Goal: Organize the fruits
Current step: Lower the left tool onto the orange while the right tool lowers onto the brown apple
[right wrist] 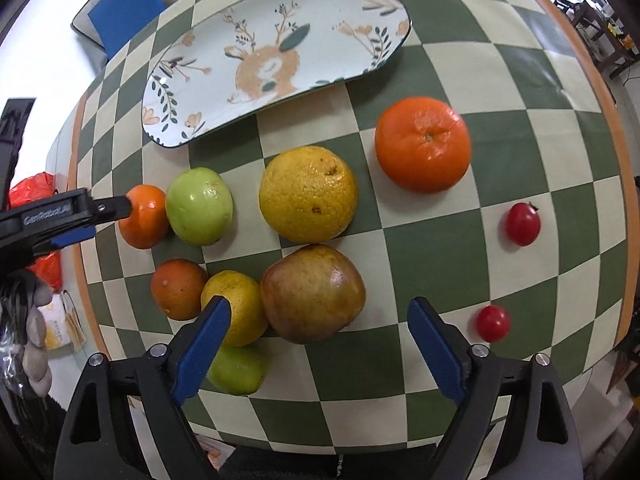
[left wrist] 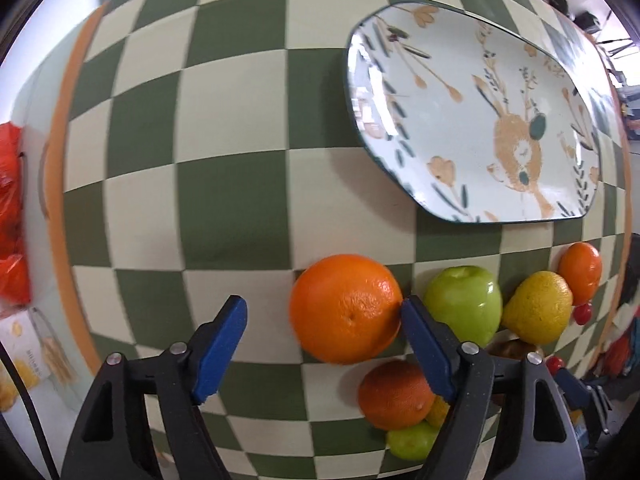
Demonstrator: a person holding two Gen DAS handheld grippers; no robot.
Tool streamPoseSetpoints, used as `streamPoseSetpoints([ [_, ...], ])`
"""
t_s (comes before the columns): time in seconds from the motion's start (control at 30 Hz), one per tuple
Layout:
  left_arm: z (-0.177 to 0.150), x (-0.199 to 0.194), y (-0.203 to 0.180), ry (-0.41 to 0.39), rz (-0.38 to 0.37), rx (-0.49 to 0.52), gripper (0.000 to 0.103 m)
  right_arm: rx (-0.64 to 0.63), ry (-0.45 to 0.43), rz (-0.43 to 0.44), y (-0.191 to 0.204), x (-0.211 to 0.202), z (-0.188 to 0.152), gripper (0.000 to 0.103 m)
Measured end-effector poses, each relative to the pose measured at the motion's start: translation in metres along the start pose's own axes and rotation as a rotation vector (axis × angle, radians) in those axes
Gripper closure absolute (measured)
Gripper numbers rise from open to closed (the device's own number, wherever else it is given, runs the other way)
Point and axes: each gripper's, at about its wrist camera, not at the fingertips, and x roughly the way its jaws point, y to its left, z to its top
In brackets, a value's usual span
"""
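My left gripper (left wrist: 320,320) is open; a large orange (left wrist: 346,308) sits between its blue fingers, against the right one. Beside it lie a green apple (left wrist: 464,304), a yellow fruit (left wrist: 538,308) and a tangerine (left wrist: 580,266). My right gripper (right wrist: 318,320) is open above a brownish apple (right wrist: 314,292). Around it lie a big yellow fruit (right wrist: 308,194), an orange (right wrist: 422,144), a green apple (right wrist: 199,206), small oranges and two red cherry tomatoes (right wrist: 522,224) (right wrist: 493,323). The left gripper (right wrist: 112,210) shows at the left in the right wrist view. The deer-pattern plate (left wrist: 420,60) (right wrist: 360,32) is empty.
The table wears a green-and-cream checked cloth (left wrist: 224,184) with an orange rim. A red bag (left wrist: 12,216) lies off the left edge. A blue-seated chair (right wrist: 124,8) stands beyond the table. A gloved hand (right wrist: 28,320) holds the left gripper.
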Motion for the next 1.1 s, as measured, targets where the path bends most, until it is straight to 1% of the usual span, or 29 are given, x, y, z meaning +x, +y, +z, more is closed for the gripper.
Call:
streamPoseSetpoints([
  [0.07, 0.004, 0.006, -0.005, 0.002, -0.038, 0.007, 0.036, 0.005, 0.004, 0.004, 0.0, 0.005, 0.002, 0.014],
  [0.17, 0.009, 0.017, -0.016, 0.007, -0.012, 0.042, 0.036, 0.015, 0.012, 0.006, -0.001, 0.012, 0.003, 0.014],
  [0.23, 0.011, 0.027, -0.018, 0.03, -0.018, 0.043, 0.036, 0.025, 0.017, 0.014, -0.003, 0.016, 0.003, 0.015],
  [0.27, 0.011, 0.032, -0.018, 0.032, -0.006, 0.042, 0.036, 0.028, 0.02, 0.021, -0.004, 0.018, 0.003, 0.015],
  [0.3, 0.011, 0.036, -0.019, 0.027, 0.002, 0.045, 0.037, 0.032, 0.022, 0.026, -0.004, 0.02, 0.004, 0.015],
  [0.37, 0.007, 0.041, -0.018, 0.013, 0.014, 0.051, 0.045, 0.033, 0.025, 0.033, -0.003, 0.023, 0.004, 0.017],
  [0.5, 0.007, 0.05, -0.017, 0.013, -0.009, 0.043, 0.045, 0.033, 0.038, 0.038, -0.003, 0.032, 0.006, 0.022],
  [0.57, 0.006, 0.052, -0.017, 0.011, -0.016, 0.047, 0.044, 0.033, 0.052, 0.042, -0.002, 0.038, 0.008, 0.029],
  [0.63, 0.005, 0.056, -0.016, 0.013, -0.025, 0.044, 0.044, 0.031, 0.052, 0.029, -0.002, 0.043, 0.008, 0.031],
  [0.73, -0.005, 0.048, -0.006, 0.024, -0.042, 0.041, 0.044, 0.032, 0.047, 0.019, 0.001, 0.047, 0.009, 0.031],
  [0.8, -0.005, 0.048, 0.0, 0.036, -0.053, 0.04, 0.043, 0.033, 0.052, 0.017, 0.001, 0.048, 0.01, 0.031],
  [0.83, -0.006, 0.044, 0.011, 0.046, -0.062, 0.039, 0.043, 0.034, 0.055, 0.016, 0.001, 0.048, 0.01, 0.031],
  [1.0, -0.002, 0.053, 0.025, 0.068, -0.115, 0.013, 0.043, 0.065, 0.086, 0.025, -0.001, 0.051, 0.014, 0.031],
  [1.1, -0.003, 0.057, 0.031, 0.071, -0.129, 0.025, 0.042, 0.084, 0.096, 0.028, -0.004, 0.052, 0.015, 0.03],
])
